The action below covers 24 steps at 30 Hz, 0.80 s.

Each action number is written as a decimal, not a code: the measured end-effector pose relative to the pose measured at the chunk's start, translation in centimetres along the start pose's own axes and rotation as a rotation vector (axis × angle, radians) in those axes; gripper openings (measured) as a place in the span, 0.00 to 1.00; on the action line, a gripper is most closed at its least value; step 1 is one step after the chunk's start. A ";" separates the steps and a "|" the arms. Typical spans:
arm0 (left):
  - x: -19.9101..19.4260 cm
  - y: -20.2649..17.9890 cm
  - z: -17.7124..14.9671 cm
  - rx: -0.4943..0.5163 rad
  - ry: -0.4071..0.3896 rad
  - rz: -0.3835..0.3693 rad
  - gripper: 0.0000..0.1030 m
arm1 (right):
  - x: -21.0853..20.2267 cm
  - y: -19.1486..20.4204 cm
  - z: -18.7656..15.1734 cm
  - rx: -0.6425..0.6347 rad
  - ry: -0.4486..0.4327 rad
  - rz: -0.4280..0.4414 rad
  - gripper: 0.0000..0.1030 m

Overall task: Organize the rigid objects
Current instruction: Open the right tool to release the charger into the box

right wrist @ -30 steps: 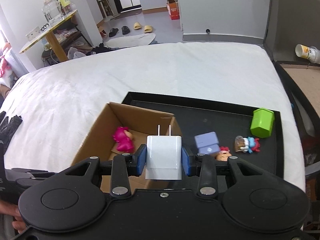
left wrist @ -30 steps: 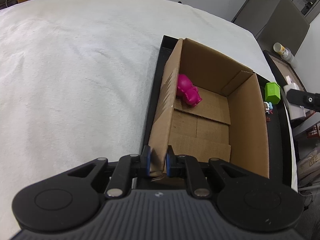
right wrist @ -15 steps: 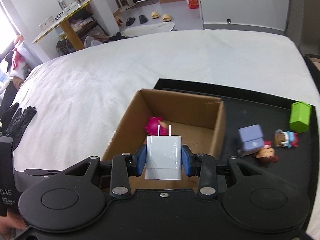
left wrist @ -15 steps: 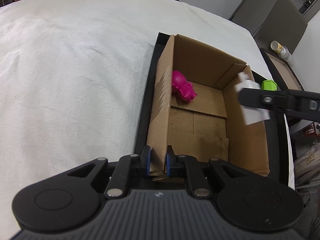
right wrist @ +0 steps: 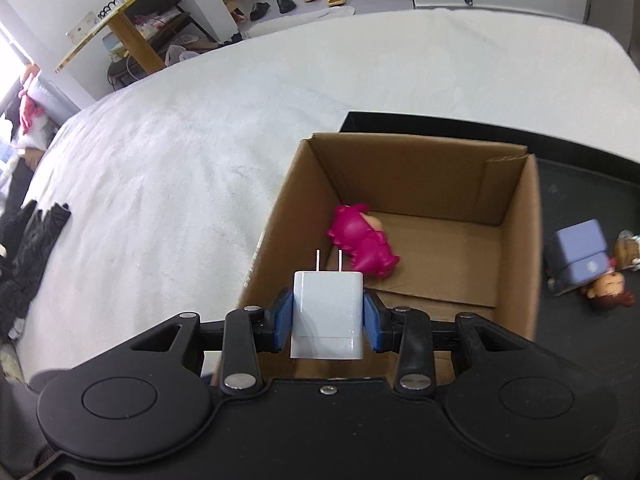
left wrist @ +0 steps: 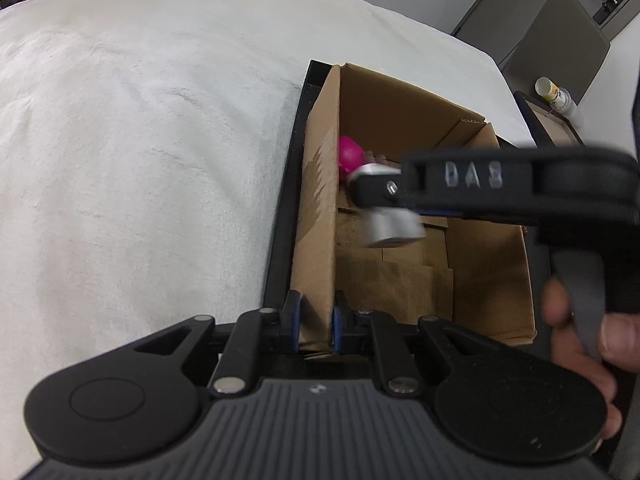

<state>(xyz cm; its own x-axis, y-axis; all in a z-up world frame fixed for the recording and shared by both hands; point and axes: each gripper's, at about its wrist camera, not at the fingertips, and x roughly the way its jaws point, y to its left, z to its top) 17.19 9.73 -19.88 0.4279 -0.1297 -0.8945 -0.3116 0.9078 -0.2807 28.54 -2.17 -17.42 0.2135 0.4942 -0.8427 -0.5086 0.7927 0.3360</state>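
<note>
- Left claw [left wrist: 314, 326], left wrist view: clamped narrow on the near wall of the cardboard box [left wrist: 492, 264], steadying it as before.
- Same view: right claw [left wrist: 390, 200] has come in over the box opening, blurred, carrying the white charger [left wrist: 390, 230]; a second ago only its tip showed at the frame edge. A hand [left wrist: 580, 344] works its trigger.
- Right wrist view: right claw [right wrist: 328, 322] grips the charger [right wrist: 328, 312] by its sides, prongs forward, now directly above the box [right wrist: 516, 240] floor; earlier it was short of the box.
- Pink toy [right wrist: 362, 240] already lies inside; blue block [right wrist: 576, 256] and figurines wait on the black tray [right wrist: 580, 184].
- Judgement: release is due; grip seems barely easing.
</note>
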 end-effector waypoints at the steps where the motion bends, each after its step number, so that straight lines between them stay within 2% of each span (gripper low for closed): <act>1: 0.0 -0.1 0.0 0.002 0.001 0.002 0.14 | 0.1 -0.3 0.0 0.029 -0.006 0.017 0.39; 5: 0.1 -0.1 0.1 -0.001 0.001 -0.003 0.14 | -0.4 -0.6 0.1 0.057 -0.010 0.030 0.48; 24: 0.0 -0.5 0.1 0.007 -0.003 0.023 0.14 | -7.4 -3.5 -1.0 -0.010 -0.064 0.001 0.64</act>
<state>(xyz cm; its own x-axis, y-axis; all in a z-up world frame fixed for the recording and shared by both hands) 17.41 9.33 -19.75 0.4235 -0.1076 -0.8995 -0.3156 0.9132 -0.2578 27.95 -8.93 -12.79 0.2656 0.5174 -0.8135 -0.5169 0.7887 0.3328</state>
